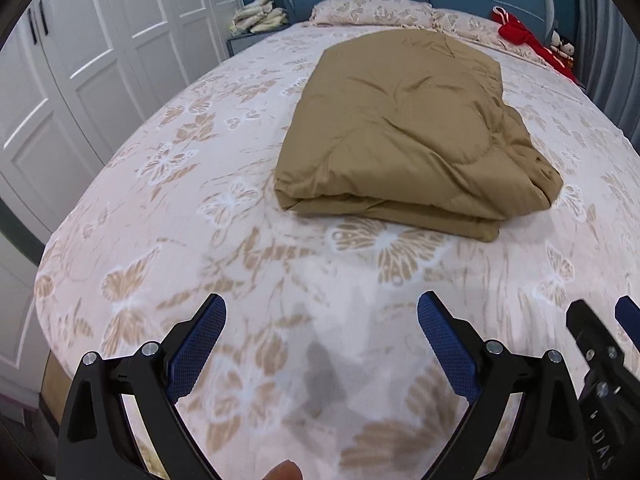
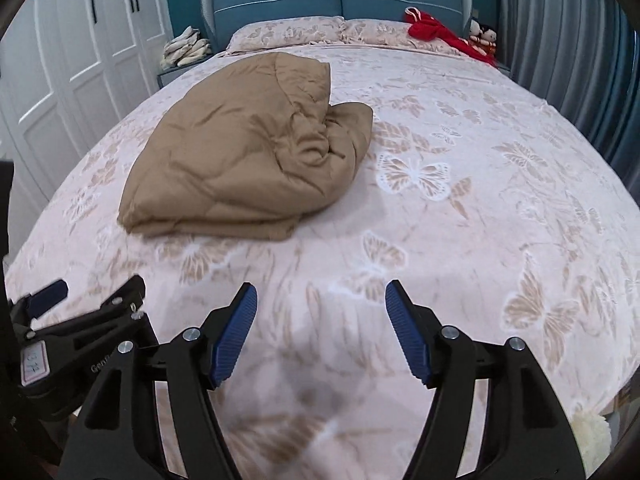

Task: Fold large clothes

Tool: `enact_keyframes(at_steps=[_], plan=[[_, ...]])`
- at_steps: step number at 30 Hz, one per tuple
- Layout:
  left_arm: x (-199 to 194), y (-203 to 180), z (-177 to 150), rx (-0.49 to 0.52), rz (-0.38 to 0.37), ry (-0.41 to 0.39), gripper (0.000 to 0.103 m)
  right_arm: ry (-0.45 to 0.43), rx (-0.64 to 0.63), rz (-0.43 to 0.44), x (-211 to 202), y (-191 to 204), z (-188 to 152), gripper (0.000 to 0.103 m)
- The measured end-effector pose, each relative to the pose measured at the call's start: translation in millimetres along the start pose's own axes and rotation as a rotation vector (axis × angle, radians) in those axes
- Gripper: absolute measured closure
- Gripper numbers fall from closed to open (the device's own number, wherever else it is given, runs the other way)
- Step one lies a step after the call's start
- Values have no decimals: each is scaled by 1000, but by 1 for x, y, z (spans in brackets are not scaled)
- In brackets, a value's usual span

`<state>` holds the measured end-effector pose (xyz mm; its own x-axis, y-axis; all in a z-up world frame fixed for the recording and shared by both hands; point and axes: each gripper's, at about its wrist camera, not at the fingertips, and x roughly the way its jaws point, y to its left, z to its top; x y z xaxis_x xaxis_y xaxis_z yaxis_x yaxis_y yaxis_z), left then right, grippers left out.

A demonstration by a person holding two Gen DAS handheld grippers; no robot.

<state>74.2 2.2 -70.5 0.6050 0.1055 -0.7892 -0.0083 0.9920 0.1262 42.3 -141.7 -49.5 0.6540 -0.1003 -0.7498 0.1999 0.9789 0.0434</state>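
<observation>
Black left gripper (image 1: pixel 322 320) and right gripper (image 2: pixel 321 308), blue ribbed pads, silver screws.

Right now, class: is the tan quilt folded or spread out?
Folded: the tan quilt lies as a compact bundle, stacked layers showing along its near edge.

A folded tan quilt (image 1: pixel 408 132) lies on the butterfly-print bed (image 1: pixel 200 208). The left gripper (image 1: pixel 322 320) hangs over the sheet with jaws apart and empty, well short of it.

Right gripper (image 1: pixel 600 320): cut off at frame edge. Dolls (image 2: pixel 484 34): too small to identify. Bedspread (image 1: pixel 280 360) foreground: blurred.
</observation>
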Motion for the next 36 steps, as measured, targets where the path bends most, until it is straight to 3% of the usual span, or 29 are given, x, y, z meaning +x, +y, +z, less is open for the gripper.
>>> enact_keyframes(at_steps=[15, 36], plan=[[-26, 9, -32, -36, 37, -43, 9, -10, -47, -4, -23, 10, -27, 38], [-46, 13, -35, -35, 75, -103, 11, -39, -34, -9, -38, 13, -29, 38]])
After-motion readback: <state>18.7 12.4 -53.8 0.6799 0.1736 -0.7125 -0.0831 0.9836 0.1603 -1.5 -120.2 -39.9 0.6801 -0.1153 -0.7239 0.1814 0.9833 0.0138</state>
